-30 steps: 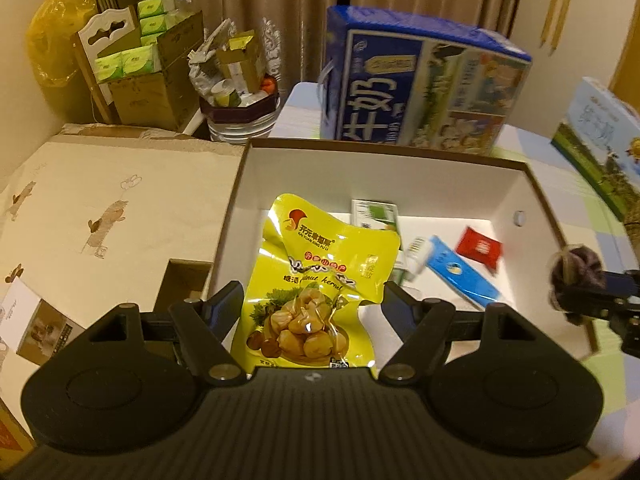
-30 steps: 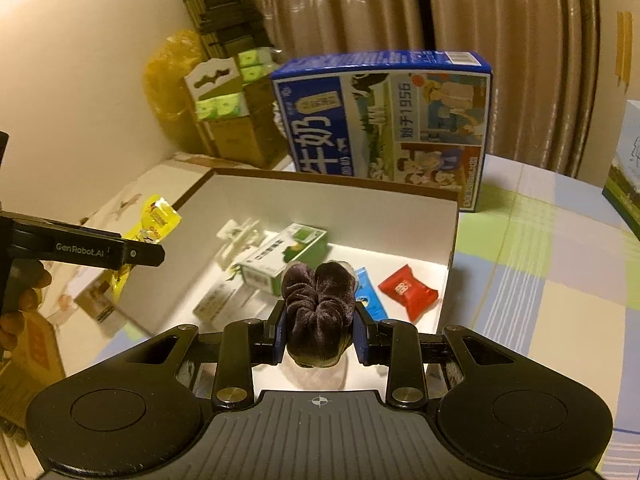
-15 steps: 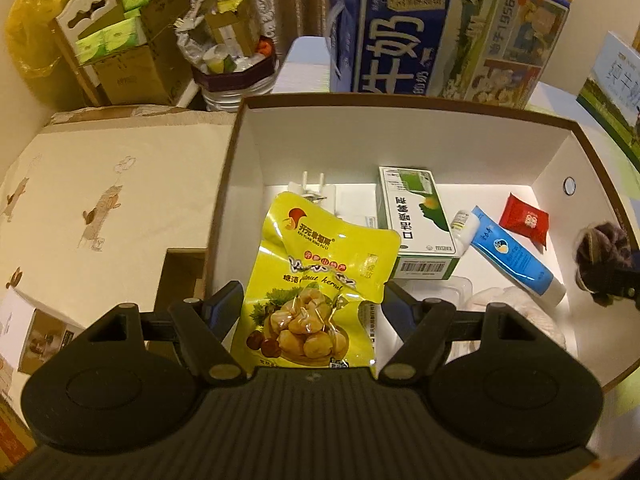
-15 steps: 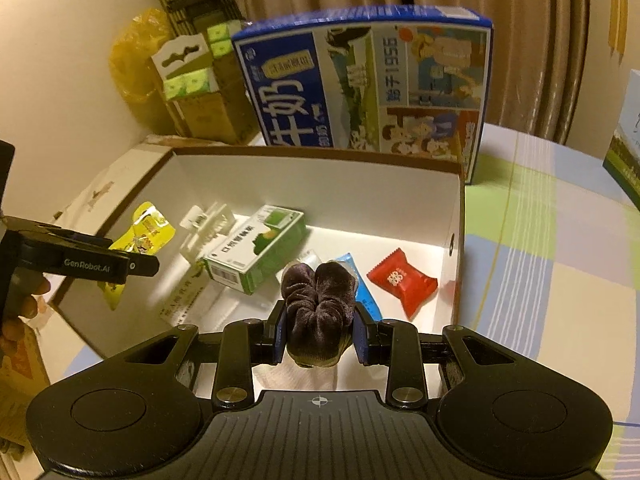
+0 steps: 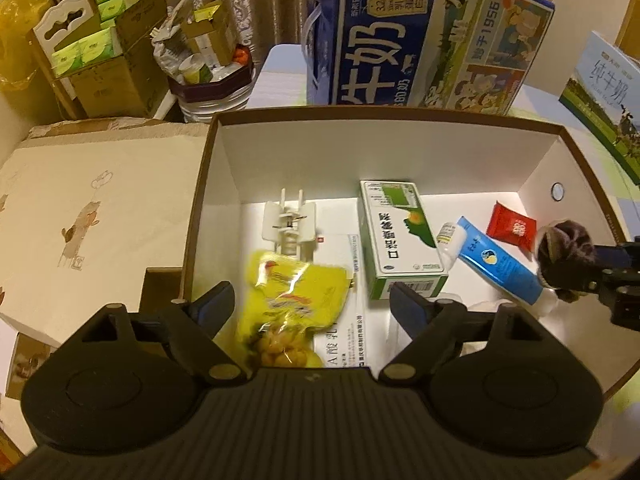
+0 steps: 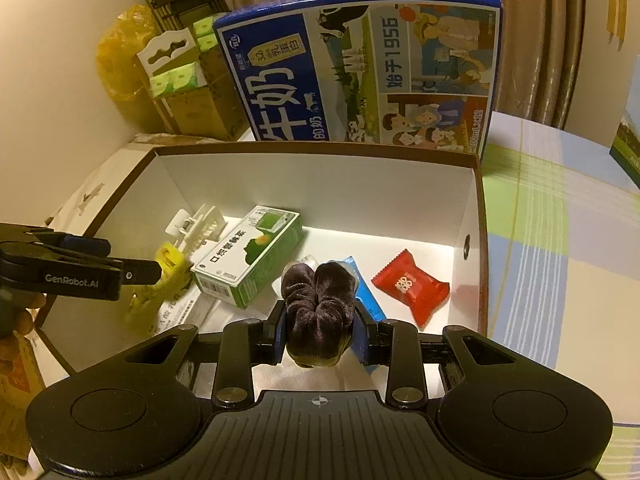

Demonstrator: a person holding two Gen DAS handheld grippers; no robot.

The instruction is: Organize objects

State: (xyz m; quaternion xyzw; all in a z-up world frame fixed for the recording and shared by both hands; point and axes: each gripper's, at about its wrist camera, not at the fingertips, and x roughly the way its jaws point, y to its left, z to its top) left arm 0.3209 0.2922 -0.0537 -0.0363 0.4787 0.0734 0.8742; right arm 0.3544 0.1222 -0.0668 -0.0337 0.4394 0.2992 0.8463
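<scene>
A: What does the right gripper have?

B: A dark brown velvety scrunchie, bunched in soft folds, pinched tight between the two blue pads. It hangs over the near right part of the white box, above a blue tube.

A: And the left gripper?

B: Its jaws stand wide apart with nothing touching them. The yellow snack pouch sits between and below them, blurred, over the box floor near the left wall. I cannot tell whether it rests on the floor or is in the air.

A: How does the pouch look?

B: Shiny yellow foil, red print near the top, a picture of pale kernels at the bottom end.

A: What does the left wrist view give that the right does not?

B: The whole box floor from above: a white plastic clip piece, a green and white carton, the tube, a red candy wrapper, and a printed white sheet under the pouch. It also shows a cream lid with small animal drawings left of the box.

A: And the right wrist view?

B: The grip on the scrunchie close up, the left gripper from its side, and the striped tablecloth right of the box. Both views show the blue milk case behind the box.
</scene>
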